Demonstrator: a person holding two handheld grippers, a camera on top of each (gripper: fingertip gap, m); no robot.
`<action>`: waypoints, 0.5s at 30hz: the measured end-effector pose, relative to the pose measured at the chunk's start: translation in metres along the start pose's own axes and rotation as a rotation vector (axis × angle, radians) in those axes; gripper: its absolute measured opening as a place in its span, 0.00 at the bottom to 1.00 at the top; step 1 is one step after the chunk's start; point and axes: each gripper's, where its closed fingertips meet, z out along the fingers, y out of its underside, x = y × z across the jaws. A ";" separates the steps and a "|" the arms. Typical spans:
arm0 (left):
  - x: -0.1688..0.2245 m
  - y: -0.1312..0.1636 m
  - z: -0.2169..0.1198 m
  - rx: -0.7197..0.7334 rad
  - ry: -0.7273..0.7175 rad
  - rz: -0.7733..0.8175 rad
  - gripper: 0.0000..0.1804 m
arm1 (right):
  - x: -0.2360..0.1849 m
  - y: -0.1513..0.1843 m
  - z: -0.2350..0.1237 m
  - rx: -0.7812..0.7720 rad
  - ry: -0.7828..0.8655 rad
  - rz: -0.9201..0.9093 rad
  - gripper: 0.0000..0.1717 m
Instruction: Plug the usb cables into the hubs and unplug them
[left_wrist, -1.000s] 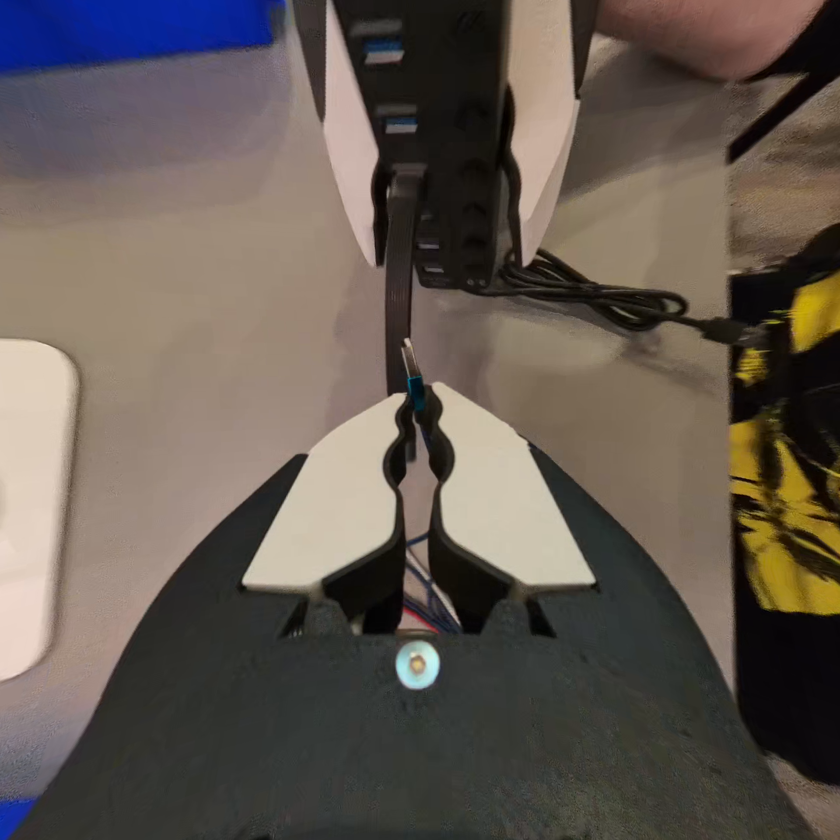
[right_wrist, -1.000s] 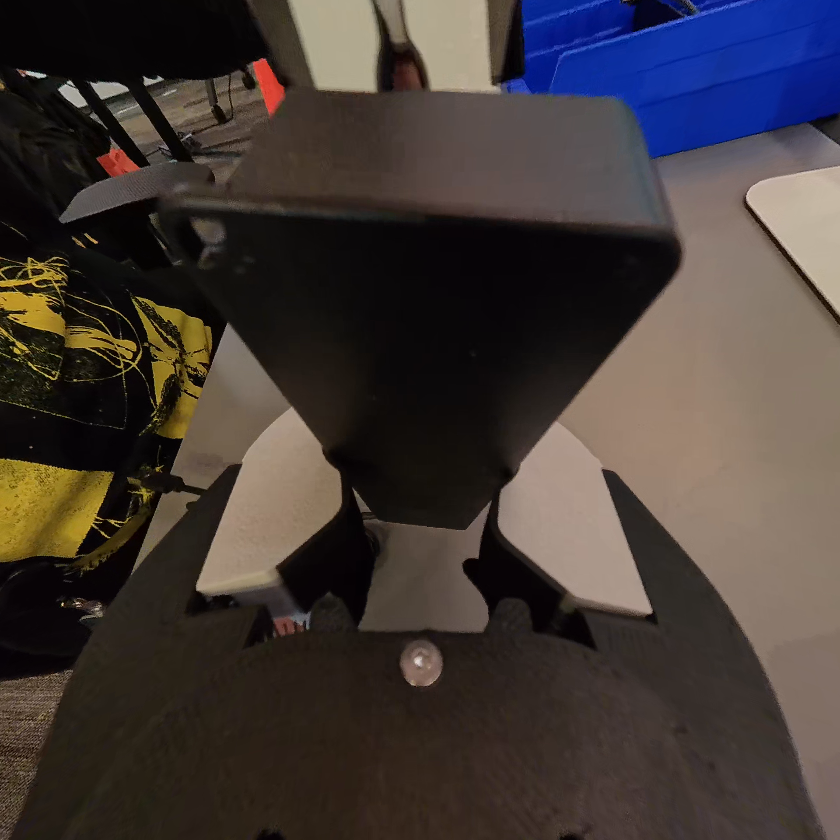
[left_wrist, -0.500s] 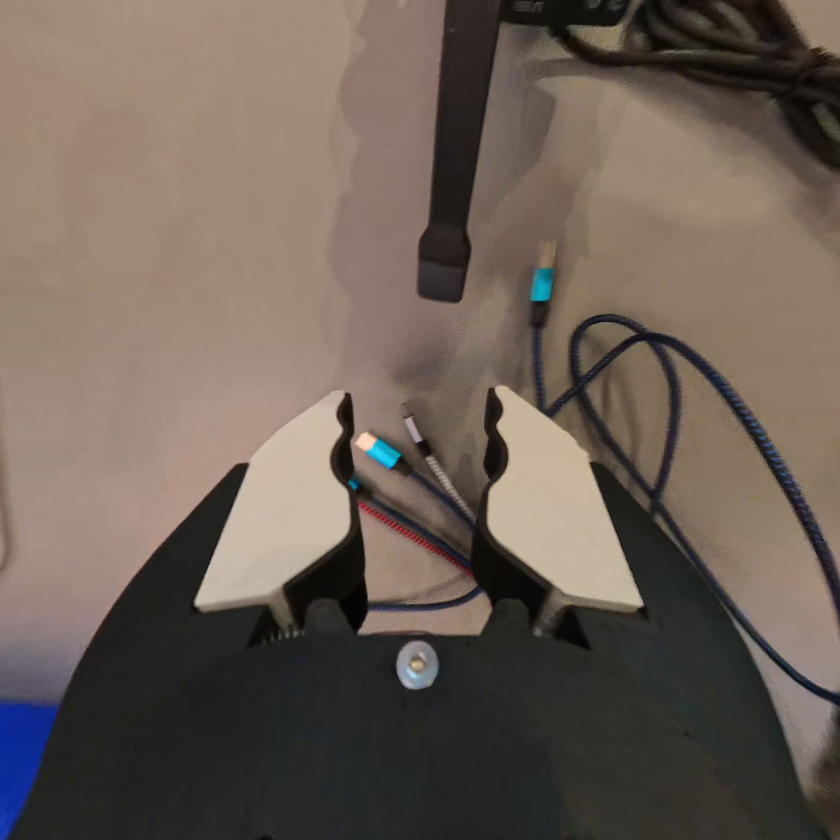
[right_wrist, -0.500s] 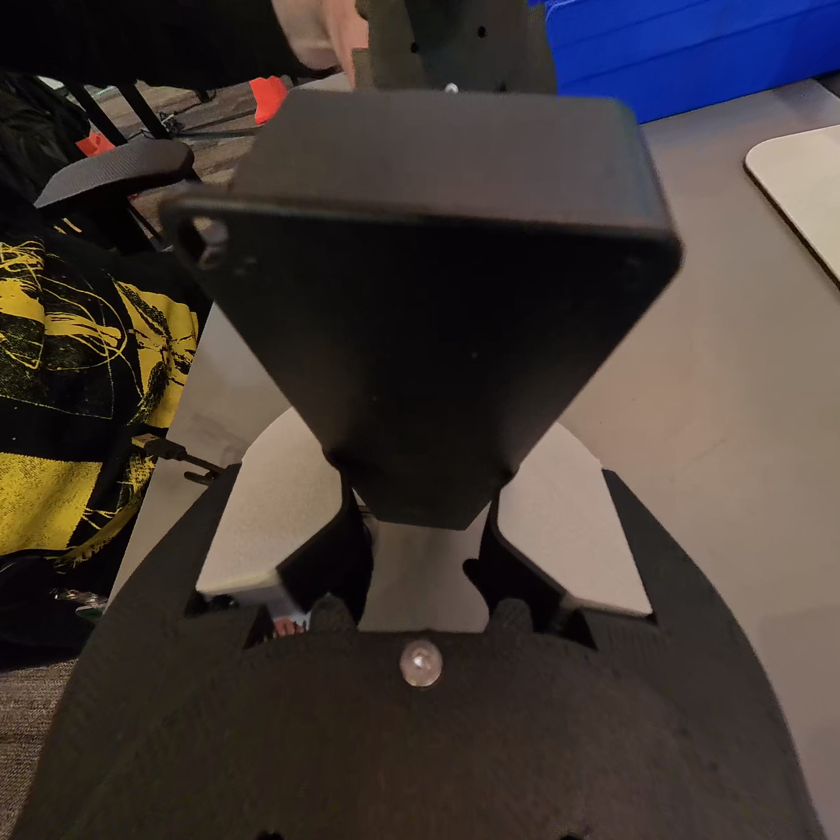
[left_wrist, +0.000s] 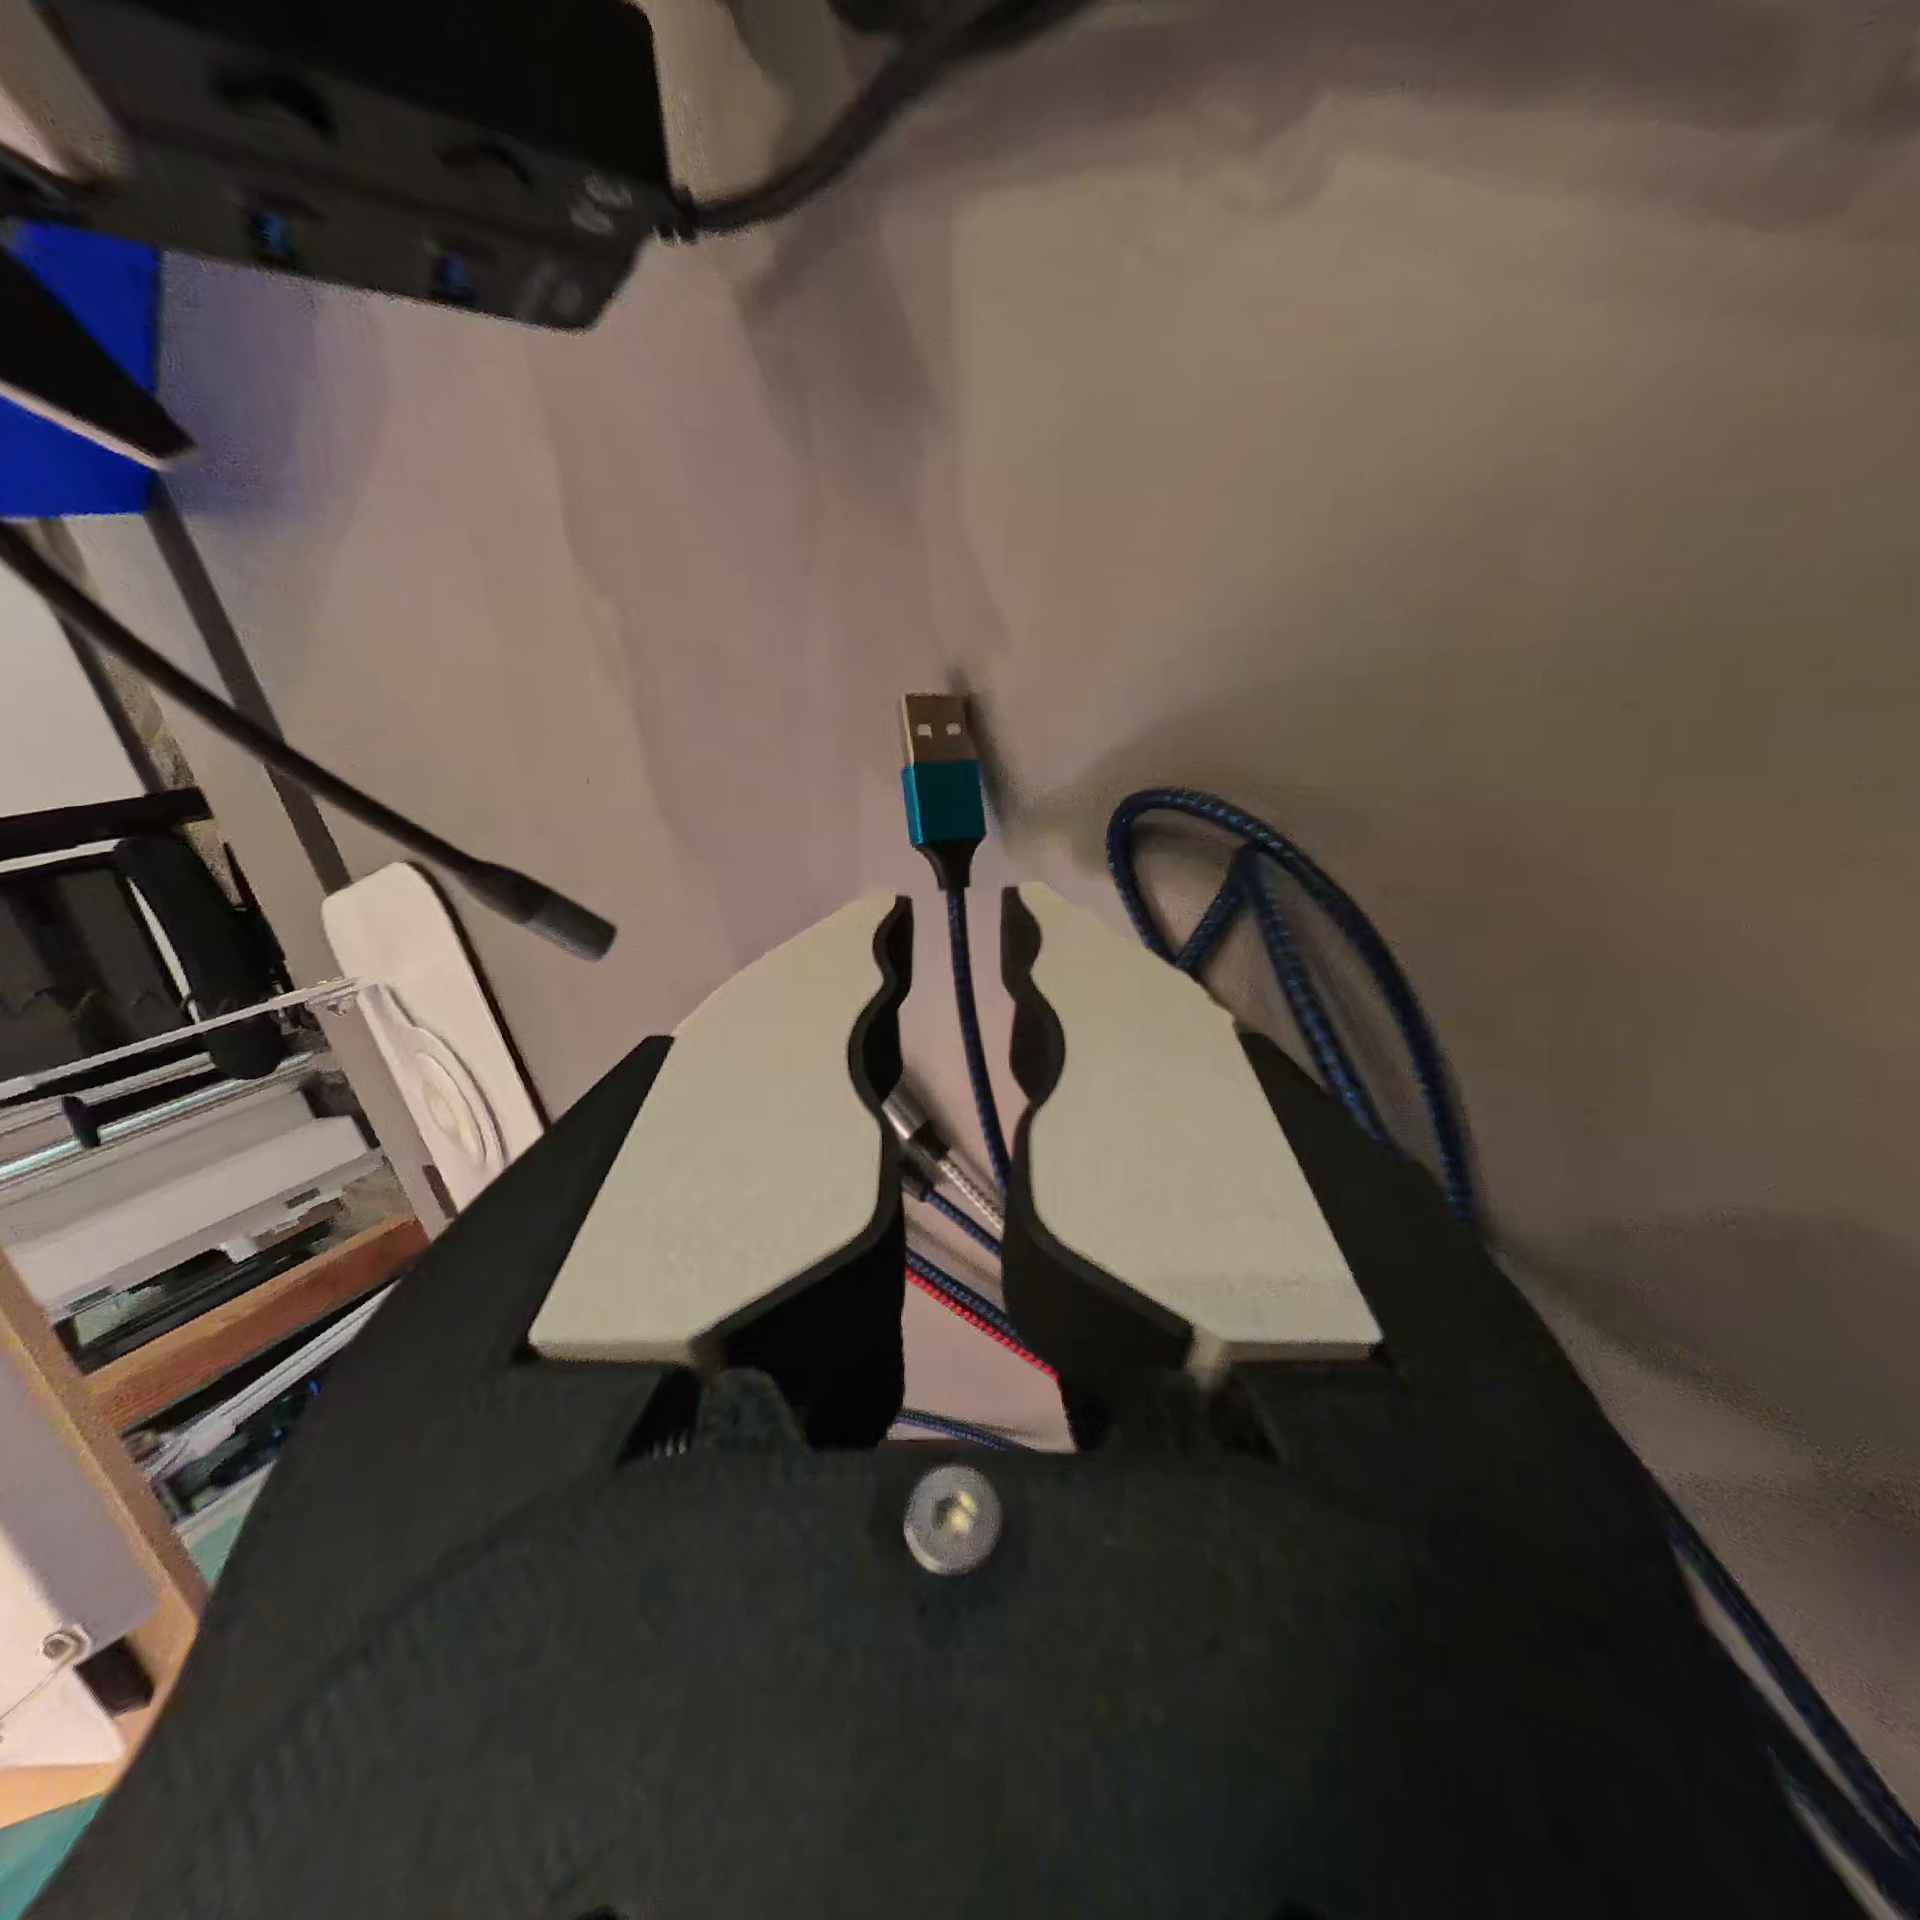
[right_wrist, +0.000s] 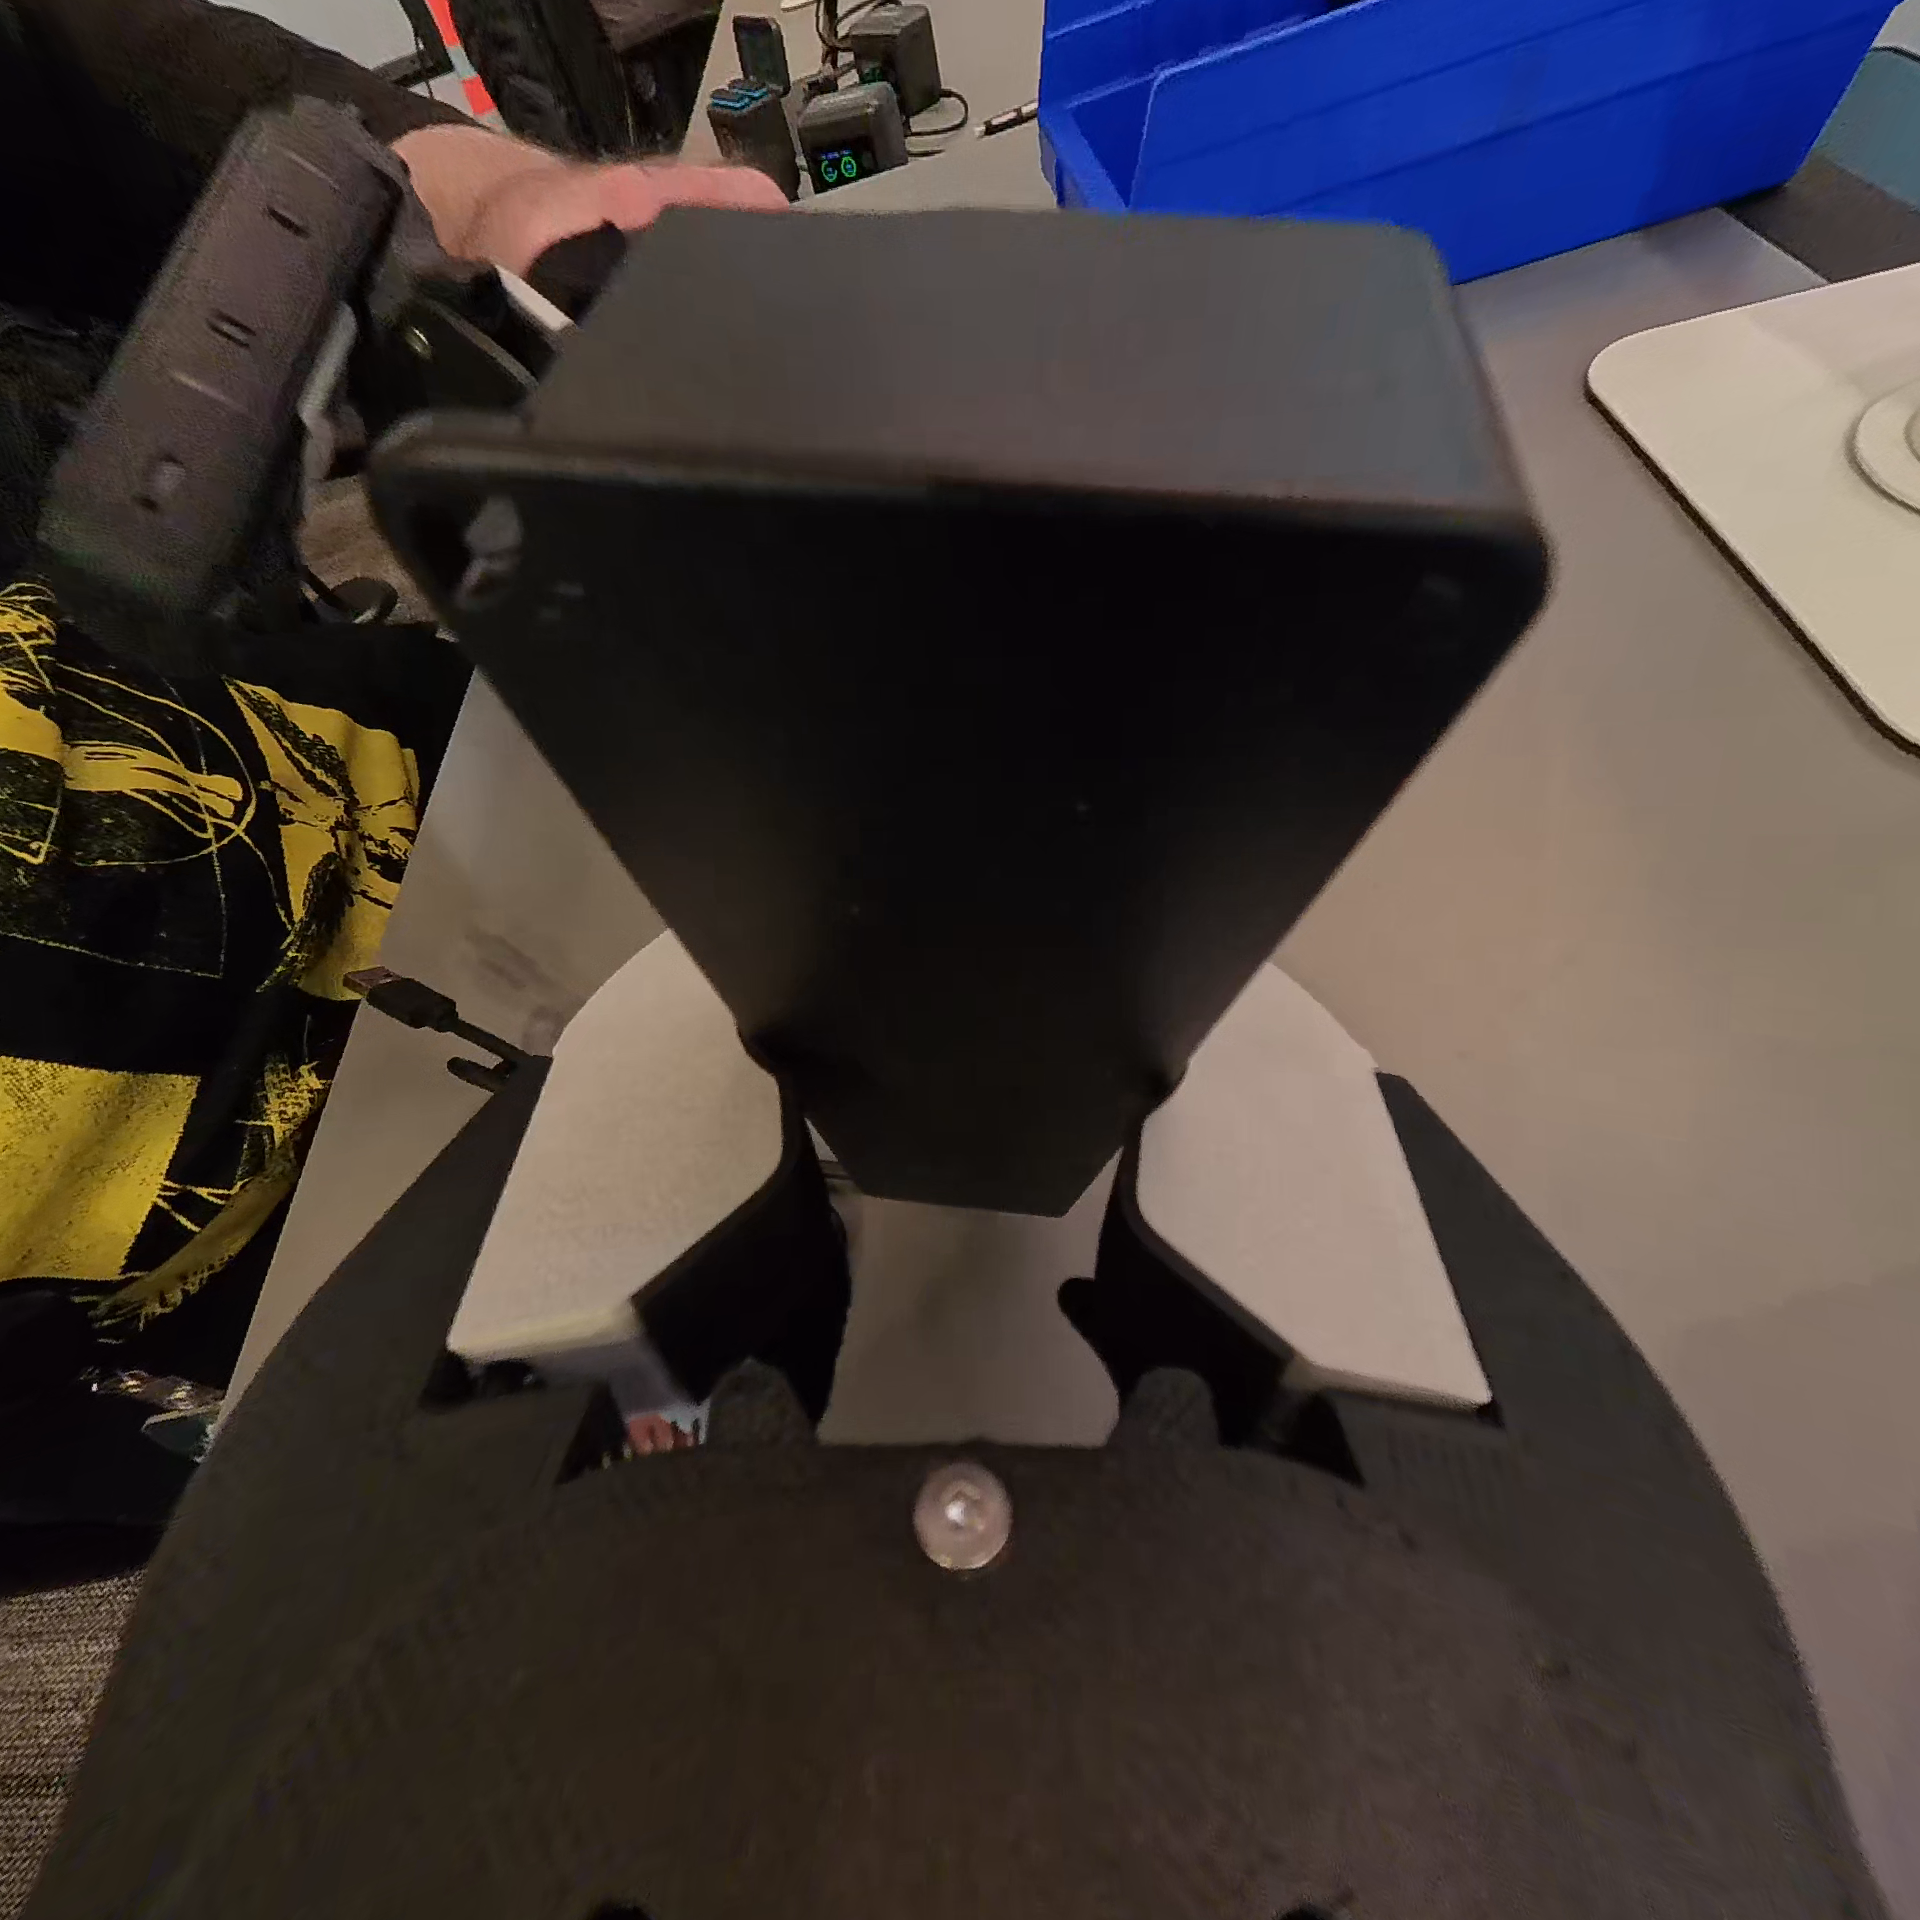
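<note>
Cable (left_wrist: 964, 1023), blue braided, running up between left gripper (left_wrist: 956, 906) fingers (left_wrist: 821, 997) with a gap on each side, jaws narrow, not pinching. Teal plug (left_wrist: 943, 802) just past the tips, flat on grey table (left_wrist: 1455, 520), metal end pointing away. More blue cable looped (left_wrist: 1340, 997) to the right; black cable end (left_wrist: 561, 920) to the left. Farther off, upper left, black hub (left_wrist: 395, 208) in the air, blurred. Right gripper (right_wrist: 961, 1039) set wide around the hub (right_wrist: 966, 644), fingertips hidden behind it, pressing cannot be told. Beyond: hand (right_wrist: 582, 203), blue bin (right_wrist: 1455, 114)
</note>
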 end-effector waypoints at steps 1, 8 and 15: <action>-0.001 0.002 0.003 -0.012 -0.001 0.005 0.09 | 0.000 0.000 -0.001 0.003 0.001 0.001 0.37; -0.005 -0.008 0.015 -0.021 -0.134 0.235 0.12 | 0.001 -0.001 -0.001 0.000 0.006 -0.002 0.37; -0.015 -0.010 0.022 -0.035 -0.263 0.353 0.10 | 0.001 -0.001 0.000 0.002 0.006 -0.001 0.37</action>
